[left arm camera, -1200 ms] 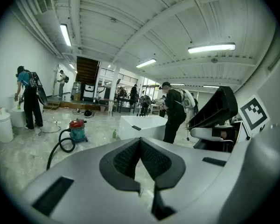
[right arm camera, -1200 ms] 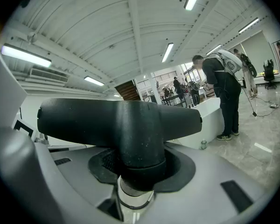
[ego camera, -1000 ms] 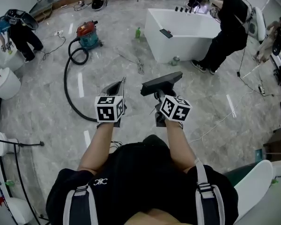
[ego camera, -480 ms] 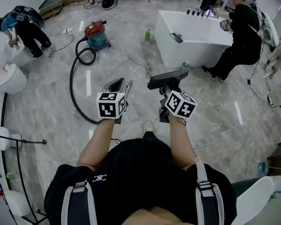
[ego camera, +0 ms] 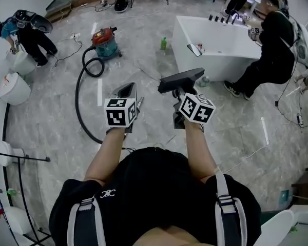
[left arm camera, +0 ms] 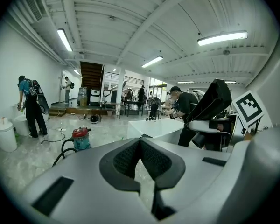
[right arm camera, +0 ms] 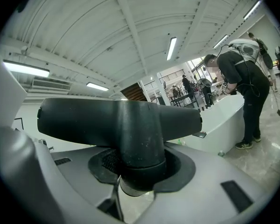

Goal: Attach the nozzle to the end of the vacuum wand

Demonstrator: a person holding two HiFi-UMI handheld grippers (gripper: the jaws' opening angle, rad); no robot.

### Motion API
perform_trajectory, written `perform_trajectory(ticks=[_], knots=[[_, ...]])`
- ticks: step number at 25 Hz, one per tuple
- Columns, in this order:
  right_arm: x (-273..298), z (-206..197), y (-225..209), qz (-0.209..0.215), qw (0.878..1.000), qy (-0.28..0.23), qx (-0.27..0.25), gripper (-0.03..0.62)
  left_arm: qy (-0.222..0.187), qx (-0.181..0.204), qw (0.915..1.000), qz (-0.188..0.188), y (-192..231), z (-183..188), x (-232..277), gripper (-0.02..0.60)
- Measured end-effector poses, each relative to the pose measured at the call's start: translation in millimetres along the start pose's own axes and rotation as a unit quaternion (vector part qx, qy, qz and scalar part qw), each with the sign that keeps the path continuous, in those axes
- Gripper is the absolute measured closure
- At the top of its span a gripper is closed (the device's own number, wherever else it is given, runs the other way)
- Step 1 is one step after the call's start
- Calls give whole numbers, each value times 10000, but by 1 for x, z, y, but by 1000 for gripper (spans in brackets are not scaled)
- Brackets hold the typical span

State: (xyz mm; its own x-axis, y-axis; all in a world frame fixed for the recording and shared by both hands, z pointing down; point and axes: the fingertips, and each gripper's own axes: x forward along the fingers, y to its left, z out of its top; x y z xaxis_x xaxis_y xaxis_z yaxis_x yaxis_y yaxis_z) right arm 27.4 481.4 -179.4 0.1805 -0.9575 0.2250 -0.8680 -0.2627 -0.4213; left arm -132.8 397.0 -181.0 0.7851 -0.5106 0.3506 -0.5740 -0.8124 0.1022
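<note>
Nozzle (ego camera: 180,80), black T-bar, centre frame: clamped by its neck in right gripper (ego camera: 178,93), bar crosswise. Left gripper (ego camera: 127,91): jaws closed, empty. Hose (ego camera: 77,101) trails left of centre, nearer left gripper; wand end not discernible

Right gripper (ego camera: 179,95) is gripping the nozzle (ego camera: 182,79) by its neck, with the nozzle head sitting crosswise above the floor. Left gripper (ego camera: 128,91) is pointing the same way just to its left, jaws together, carrying nothing. Far left, vacuum (ego camera: 105,41) is standing on the floor, hose (ego camera: 78,99) curling nearward. Far right, a person (ego camera: 272,50) is bending over a white tub (ego camera: 215,47).
</note>
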Motion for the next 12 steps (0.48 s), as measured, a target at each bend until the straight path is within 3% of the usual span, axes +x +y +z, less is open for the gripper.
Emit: perform_trajectory(ticks=[12], knots=[[69, 36, -54, 267, 9994, 223, -57, 419, 120, -118, 9996, 205, -6, 14, 88, 572]])
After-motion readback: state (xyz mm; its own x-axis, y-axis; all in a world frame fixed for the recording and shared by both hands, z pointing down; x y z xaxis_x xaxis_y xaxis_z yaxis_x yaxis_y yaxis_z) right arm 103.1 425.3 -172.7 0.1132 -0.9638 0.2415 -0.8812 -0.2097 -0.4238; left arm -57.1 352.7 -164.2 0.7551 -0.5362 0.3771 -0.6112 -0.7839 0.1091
